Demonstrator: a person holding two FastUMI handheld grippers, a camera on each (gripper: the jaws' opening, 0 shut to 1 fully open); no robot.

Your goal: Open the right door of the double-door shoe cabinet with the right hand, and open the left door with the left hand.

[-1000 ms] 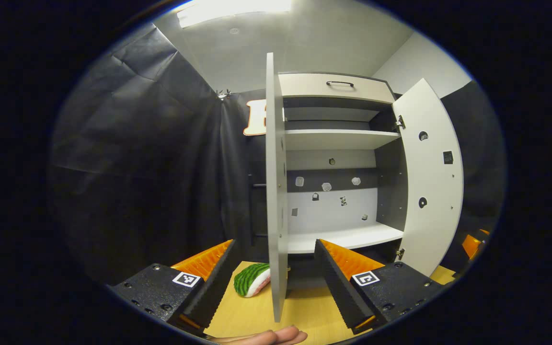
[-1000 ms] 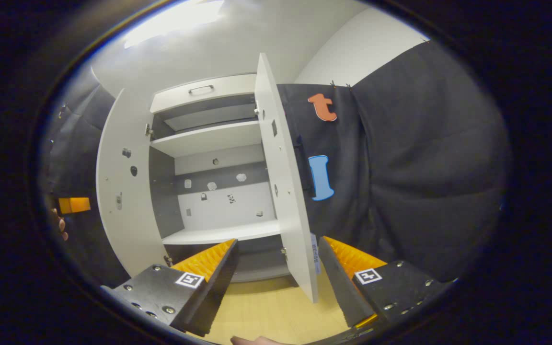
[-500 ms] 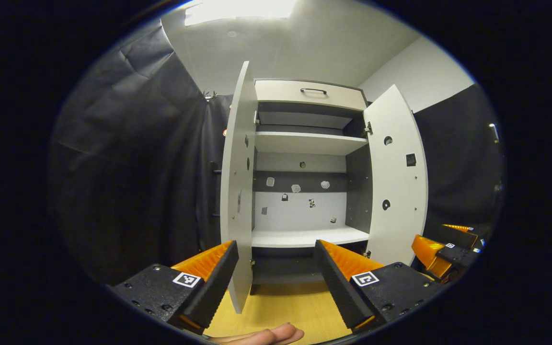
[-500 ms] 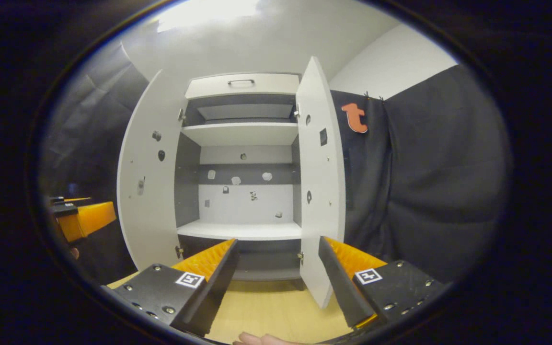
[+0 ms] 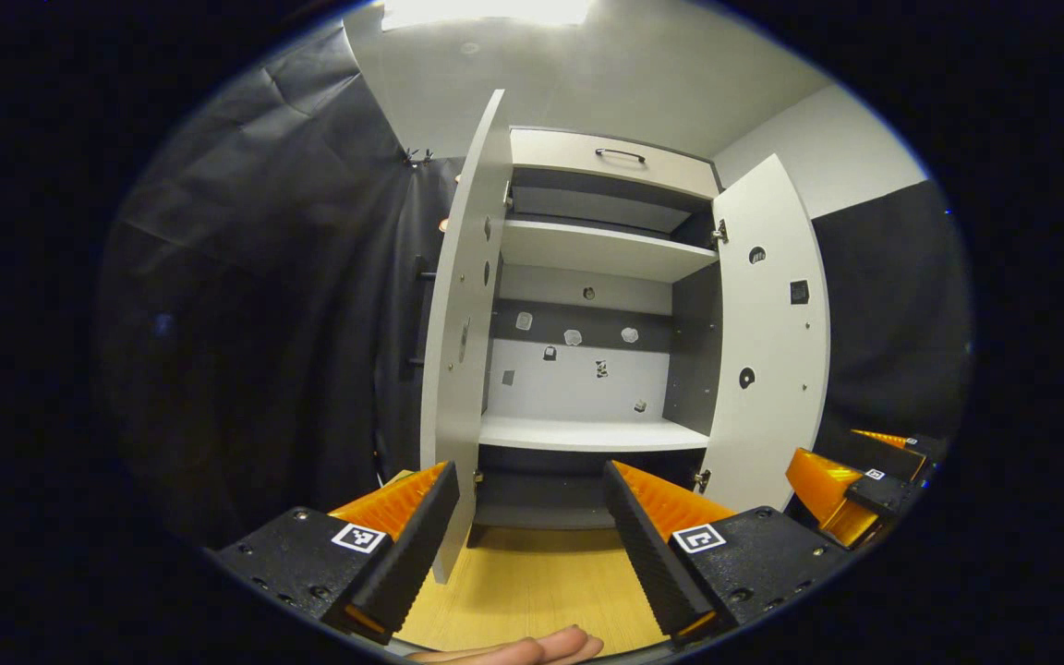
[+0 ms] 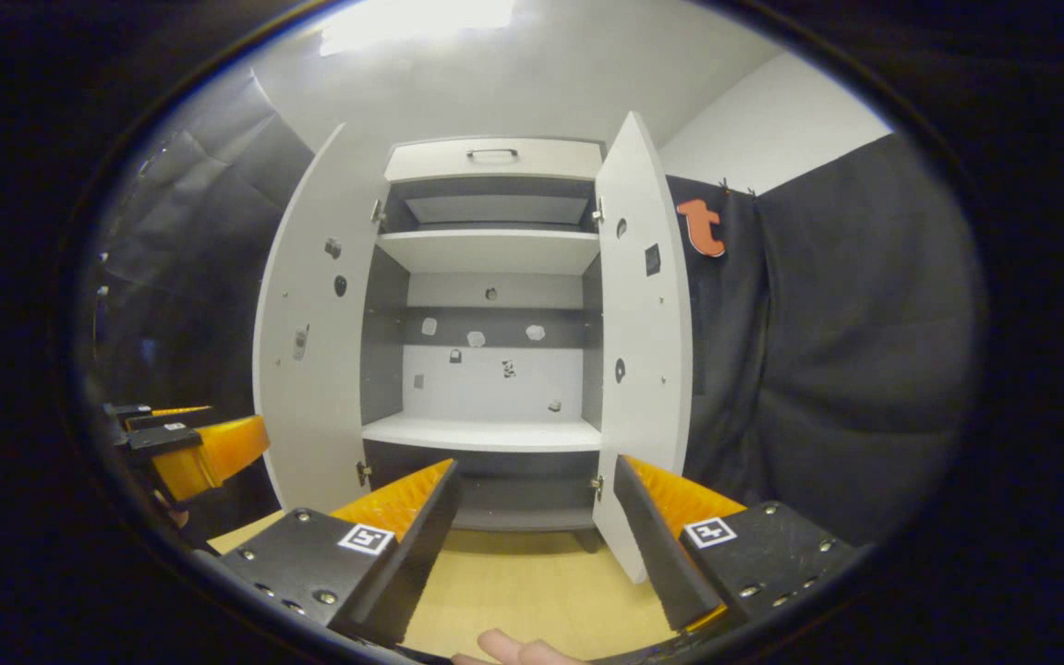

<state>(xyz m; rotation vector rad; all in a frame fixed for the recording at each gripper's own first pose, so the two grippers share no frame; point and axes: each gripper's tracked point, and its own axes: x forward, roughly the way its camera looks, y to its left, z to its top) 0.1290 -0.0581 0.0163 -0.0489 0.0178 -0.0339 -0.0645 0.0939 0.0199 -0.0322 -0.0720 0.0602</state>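
Shoe cabinet (image 5: 587,434) standing on wooden floor (image 5: 532,591), both doors swung wide. Left door (image 5: 453,351) seen nearly edge-on in left gripper view, its lower corner just behind the near finger. Right door (image 5: 772,342) angled outward, inner face showing holes and hinges. Shelves (image 5: 597,249) inside bare, small marks dotted across back panel (image 5: 578,379). Drawer (image 5: 615,162) with dark handle closed along top edge of cabinet.

Left gripper (image 5: 527,536) low in front of the opening, jaws spread wide, holding nothing, clear of both doors. Fingertip of holding hand (image 5: 513,649) at bottom edge.

Right gripper (image 6: 537,540) likewise with jaws apart and empty; right door (image 6: 647,342) bottom corner just behind its right-hand finger, contact not discernible. Left door (image 6: 315,342) wide open on far side. Left gripper (image 6: 195,443) visible off beyond that door's outer edge.

Right gripper (image 5: 851,480) also seen past right door's outer edge in left gripper view.
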